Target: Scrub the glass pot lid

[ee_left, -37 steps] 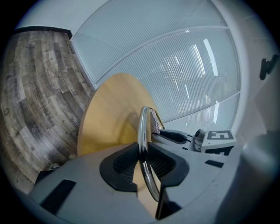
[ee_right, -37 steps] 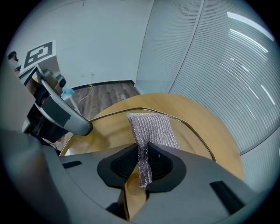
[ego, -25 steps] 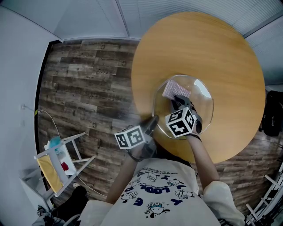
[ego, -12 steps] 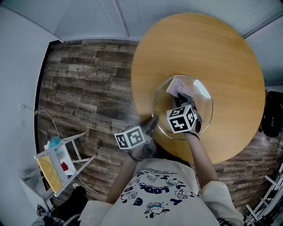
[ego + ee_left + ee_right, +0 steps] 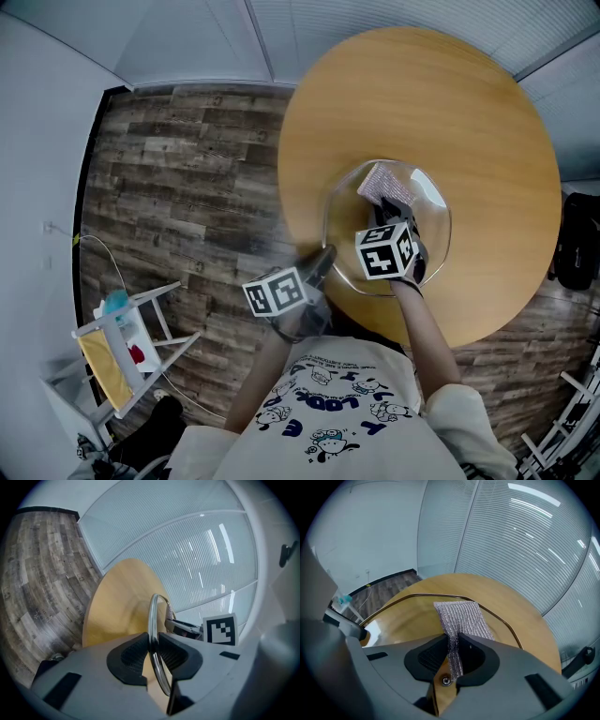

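Note:
The glass pot lid (image 5: pixel 433 223) stands tilted over the near part of the round wooden table (image 5: pixel 422 94). My left gripper (image 5: pixel 324 260) is shut on its metal rim (image 5: pixel 152 616) at the near left edge; in the left gripper view (image 5: pixel 153 651) the rim runs between the two pads. My right gripper (image 5: pixel 385 212) is over the lid's middle, shut on a grey-pink mesh scrubbing cloth (image 5: pixel 383 185). In the right gripper view (image 5: pixel 453 656) the cloth (image 5: pixel 462 616) fans out ahead of the jaws and lies against the glass, inside the lid's rim (image 5: pixel 417 596).
A small white rack with a yellow panel (image 5: pixel 120 342) stands on the wood-plank floor (image 5: pixel 178 187) at the lower left. A black bag (image 5: pixel 574 239) sits beyond the table's right edge. Blinds-covered glass walls (image 5: pixel 525 536) lie behind the table.
My right gripper has slid the cloth a little farther from the person and to the right across the lid. The left gripper has held still on the rim.

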Tool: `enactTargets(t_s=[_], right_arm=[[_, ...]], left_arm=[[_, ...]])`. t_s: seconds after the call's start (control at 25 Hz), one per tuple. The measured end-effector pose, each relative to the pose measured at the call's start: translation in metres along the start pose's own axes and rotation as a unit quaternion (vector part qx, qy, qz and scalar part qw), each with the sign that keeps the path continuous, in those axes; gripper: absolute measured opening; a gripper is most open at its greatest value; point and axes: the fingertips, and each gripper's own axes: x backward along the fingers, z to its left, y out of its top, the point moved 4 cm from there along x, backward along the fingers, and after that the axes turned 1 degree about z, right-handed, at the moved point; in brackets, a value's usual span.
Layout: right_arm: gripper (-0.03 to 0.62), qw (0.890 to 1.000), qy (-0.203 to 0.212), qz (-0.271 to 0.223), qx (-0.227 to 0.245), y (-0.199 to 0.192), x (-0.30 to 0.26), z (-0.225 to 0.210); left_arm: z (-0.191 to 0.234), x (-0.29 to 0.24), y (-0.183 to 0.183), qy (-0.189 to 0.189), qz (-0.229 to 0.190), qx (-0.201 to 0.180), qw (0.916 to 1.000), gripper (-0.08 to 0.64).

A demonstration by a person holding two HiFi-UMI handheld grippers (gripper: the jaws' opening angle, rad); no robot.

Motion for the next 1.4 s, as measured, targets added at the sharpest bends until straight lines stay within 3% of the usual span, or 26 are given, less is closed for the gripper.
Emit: enactTargets(t_s=[1.4], right_arm=[[0.074, 0.996, -0.049, 0.036, -0.058, -0.028, 0.010, -0.040]], left_arm=[[0.003, 0.001, 0.000, -0.008, -0.007, 0.035, 0.9993, 0.075]])
